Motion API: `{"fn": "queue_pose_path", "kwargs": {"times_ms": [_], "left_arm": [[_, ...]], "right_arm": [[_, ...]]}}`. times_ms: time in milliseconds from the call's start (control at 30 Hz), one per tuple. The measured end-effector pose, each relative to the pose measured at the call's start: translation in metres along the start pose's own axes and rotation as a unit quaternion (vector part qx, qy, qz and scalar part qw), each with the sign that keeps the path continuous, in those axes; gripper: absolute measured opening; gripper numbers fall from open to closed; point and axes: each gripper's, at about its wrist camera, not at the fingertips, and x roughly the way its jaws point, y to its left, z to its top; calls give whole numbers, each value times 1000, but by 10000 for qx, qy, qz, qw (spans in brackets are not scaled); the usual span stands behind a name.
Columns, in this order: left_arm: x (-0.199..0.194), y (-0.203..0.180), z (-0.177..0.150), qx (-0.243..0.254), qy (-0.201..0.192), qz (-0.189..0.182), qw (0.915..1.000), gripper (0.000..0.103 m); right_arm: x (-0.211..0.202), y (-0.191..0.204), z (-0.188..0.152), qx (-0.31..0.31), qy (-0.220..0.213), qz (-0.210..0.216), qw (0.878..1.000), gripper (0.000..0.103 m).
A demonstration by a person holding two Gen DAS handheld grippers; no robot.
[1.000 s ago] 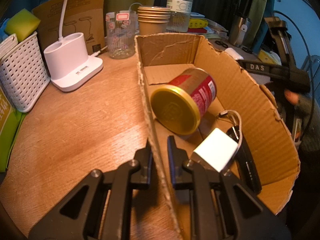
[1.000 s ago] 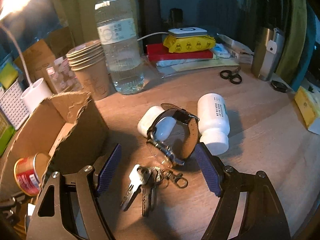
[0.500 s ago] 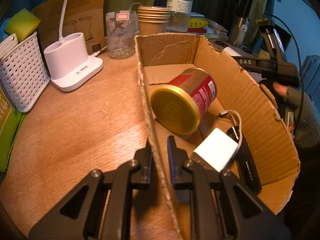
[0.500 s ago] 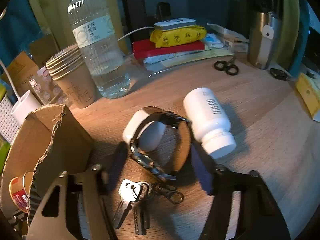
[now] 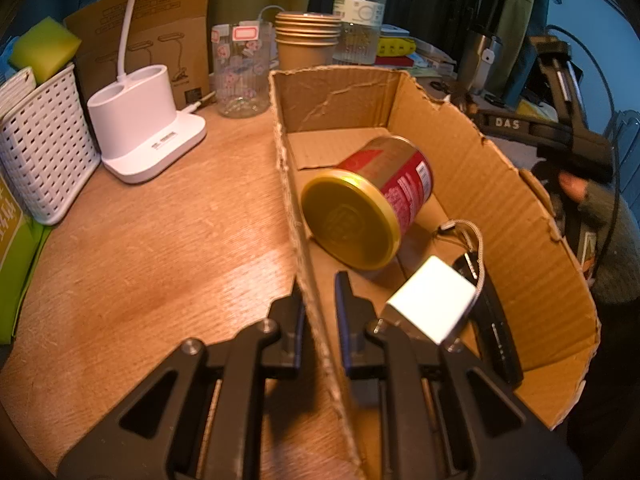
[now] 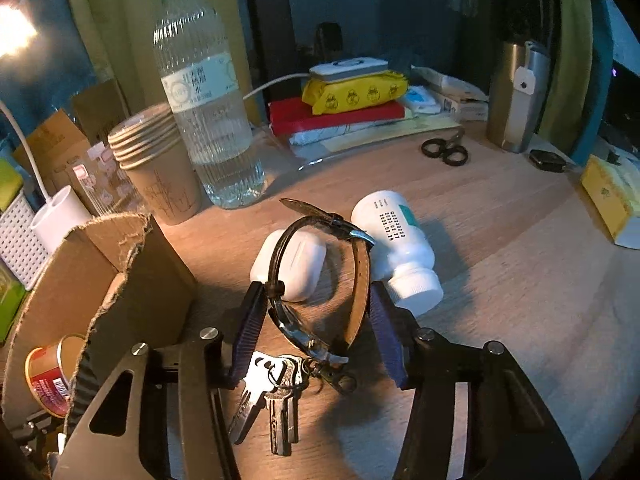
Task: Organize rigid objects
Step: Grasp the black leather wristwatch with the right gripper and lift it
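My left gripper (image 5: 318, 312) pinches the cardboard box (image 5: 500, 208) by its near wall. My right gripper (image 6: 316, 320) clasps the watch (image 6: 320, 276) by its strap loop, keys (image 6: 276, 384) just below, white bottle (image 6: 400, 248) and earbud case (image 6: 292, 264) crowding beyond.

Right gripper (image 6: 316, 320) straddles watch (image 6: 320, 280), pads touching strap both sides. Keys (image 6: 272, 392) below between fingers. Earbud case (image 6: 294, 264), pill bottle (image 6: 400, 252) just ahead. Cardboard box (image 6: 120, 280) left.
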Motion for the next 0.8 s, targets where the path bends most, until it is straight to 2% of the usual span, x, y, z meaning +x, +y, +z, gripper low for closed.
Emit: {"fn": "queue_pose_path", "kwargs": {"times_ms": [467, 800], "left_arm": [[0, 0, 0, 1, 0, -1, 10000, 14], [0, 0, 0, 1, 0, -2, 10000, 14]], "right_arm": [[-42, 2, 0, 53, -456, 143, 9988, 54], [-92, 32, 0, -214, -891, 542, 9943, 54]]}}
